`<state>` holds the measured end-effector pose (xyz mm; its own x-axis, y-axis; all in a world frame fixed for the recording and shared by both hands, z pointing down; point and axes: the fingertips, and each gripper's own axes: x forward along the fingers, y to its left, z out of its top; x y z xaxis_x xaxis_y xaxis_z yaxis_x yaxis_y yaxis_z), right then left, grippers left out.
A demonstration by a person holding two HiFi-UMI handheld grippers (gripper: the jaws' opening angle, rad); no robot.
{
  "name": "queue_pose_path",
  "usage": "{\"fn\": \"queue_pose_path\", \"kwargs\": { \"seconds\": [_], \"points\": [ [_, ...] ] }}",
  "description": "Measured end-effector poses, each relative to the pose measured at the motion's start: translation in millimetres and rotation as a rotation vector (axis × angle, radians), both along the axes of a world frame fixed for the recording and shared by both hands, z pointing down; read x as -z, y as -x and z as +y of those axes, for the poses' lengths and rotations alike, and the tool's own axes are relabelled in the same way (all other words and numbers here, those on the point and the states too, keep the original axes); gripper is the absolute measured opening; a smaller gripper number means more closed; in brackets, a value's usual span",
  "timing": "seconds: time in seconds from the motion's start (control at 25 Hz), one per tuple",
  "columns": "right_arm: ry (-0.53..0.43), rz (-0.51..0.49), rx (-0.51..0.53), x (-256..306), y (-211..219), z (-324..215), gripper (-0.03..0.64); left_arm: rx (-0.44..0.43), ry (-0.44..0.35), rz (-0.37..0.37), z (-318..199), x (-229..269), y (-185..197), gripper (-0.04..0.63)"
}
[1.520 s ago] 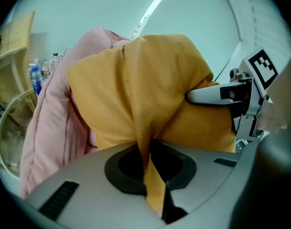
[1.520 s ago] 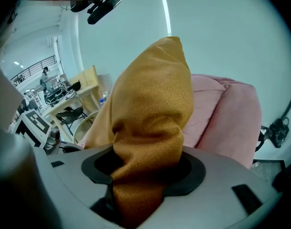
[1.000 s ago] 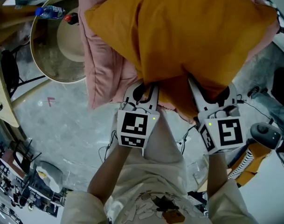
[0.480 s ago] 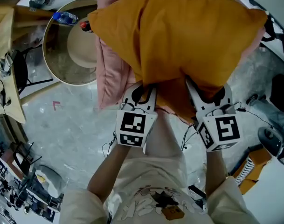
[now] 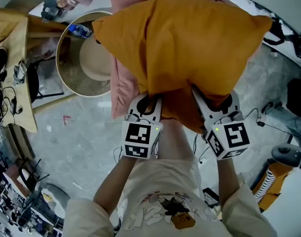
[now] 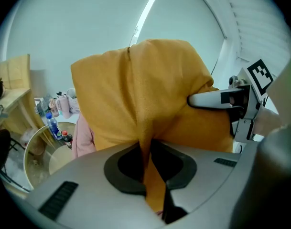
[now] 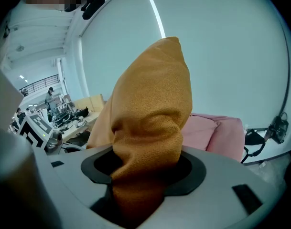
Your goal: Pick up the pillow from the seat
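The orange pillow [image 5: 185,38] fills the upper centre of the frame. The left hand-held gripper [image 5: 149,100] is clenched on a thin fold of it and the right hand-held gripper [image 5: 205,97] on a thick bunch. The pink seat [image 5: 121,85] shows at the pillow's left edge.

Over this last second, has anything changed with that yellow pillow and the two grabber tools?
The pillow now shows its whole top edge, with more of the pink seat above it. The round table and bottle sit further right in the head view, probably because the head turned. Nothing was taken or let go: the left gripper and right gripper stay clamped on the pillow's lower edge.
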<state>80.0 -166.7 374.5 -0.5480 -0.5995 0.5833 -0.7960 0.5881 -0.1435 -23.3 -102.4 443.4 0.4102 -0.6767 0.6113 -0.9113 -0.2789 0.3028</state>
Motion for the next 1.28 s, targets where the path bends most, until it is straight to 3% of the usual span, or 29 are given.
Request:
{"fn": "queue_pose_path", "kwargs": {
  "seconds": [0.68, 1.08, 1.28],
  "points": [
    [-0.081, -0.084, -0.074, 87, 3, 24, 0.278, -0.025, -0.116, -0.035, 9, 91, 19, 0.040],
    [-0.145, -0.101, -0.138, 125, 9, 33, 0.278, -0.096, -0.177, -0.005, 8, 126, 27, 0.040],
    [-0.159, -0.108, -0.173, 131, 9, 36, 0.278, -0.085, -0.187, 0.008, 6, 132, 30, 0.040]
  ]
}}
